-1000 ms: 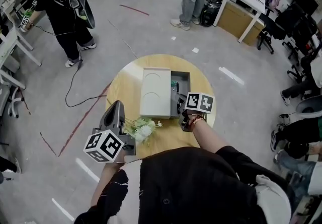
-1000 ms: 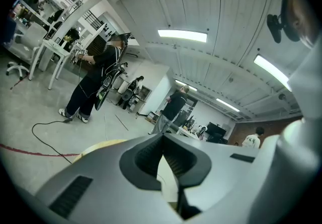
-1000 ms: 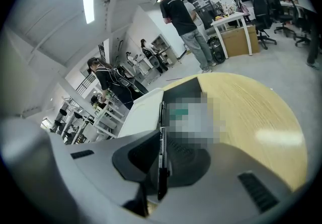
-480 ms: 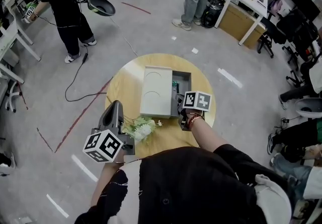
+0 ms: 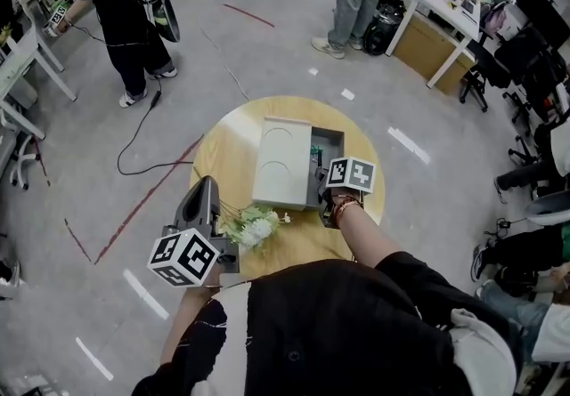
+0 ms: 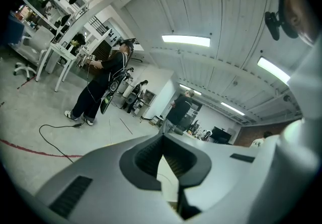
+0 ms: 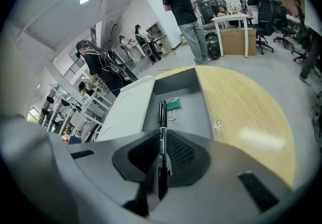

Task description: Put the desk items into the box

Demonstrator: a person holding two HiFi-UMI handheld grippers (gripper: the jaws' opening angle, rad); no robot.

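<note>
**Pen poised over the box, drop still to come**

Little has changed at the round worktop (image 5: 223, 149) in the past second. The right tongs (image 7: 162, 135) have tipped slightly further towards the grey box (image 5: 331, 138) and otherwise kept their place at its near end. They are still pinching a black pen (image 7: 162, 117) lengthwise between the pads. The pen's front half reaches out over the open compartment. A green binder clip (image 7: 172, 104) already lies on the floor there, just beside the pen's far end as the right gripper view shows it. Whether the pen's tip touches the floor of the box cannot be told. The pale lid (image 5: 283, 172) covers the left part of the box, as it did before.

The left tongs (image 5: 203, 194) have not stirred. They lie almost level at the worktop's near left edge with their tips together on nothing, next to a bunch of white flowers (image 5: 251, 227). The only clear movement is off the worktop, where a bystander in black (image 5: 134, 3) has shifted across the floor.

For the task, this looks like the last beat before release. The pen seems lined up with the compartment, and the flowers remain outside the box.
</note>
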